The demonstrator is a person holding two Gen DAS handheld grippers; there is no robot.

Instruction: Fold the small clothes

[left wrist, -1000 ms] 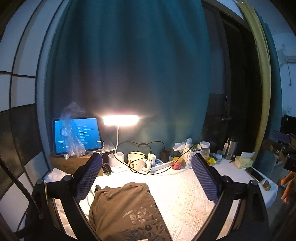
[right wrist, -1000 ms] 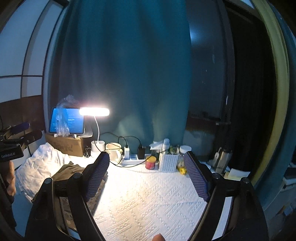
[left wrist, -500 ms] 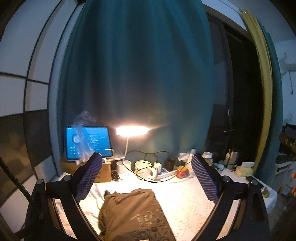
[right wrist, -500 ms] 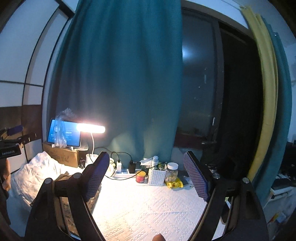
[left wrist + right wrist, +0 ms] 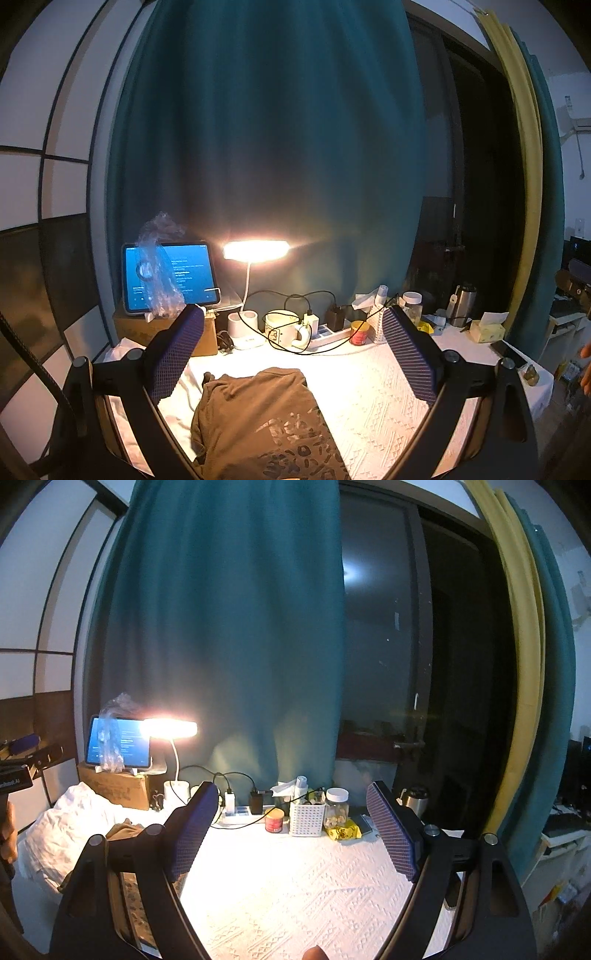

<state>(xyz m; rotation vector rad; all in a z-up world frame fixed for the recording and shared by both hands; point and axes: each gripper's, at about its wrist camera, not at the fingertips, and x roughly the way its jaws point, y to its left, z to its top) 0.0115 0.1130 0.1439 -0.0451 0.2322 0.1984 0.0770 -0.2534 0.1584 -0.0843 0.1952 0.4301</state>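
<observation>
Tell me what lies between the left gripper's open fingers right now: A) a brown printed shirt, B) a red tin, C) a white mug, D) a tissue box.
A: in the left wrist view the brown printed shirt lies on the white tablecloth between the open fingers of the left gripper.

My right gripper hangs above the white-clothed bench, fingers spread wide, nothing between them. Brown garment lies left, beside crumpled white cloth. Lamp lit behind.
</observation>
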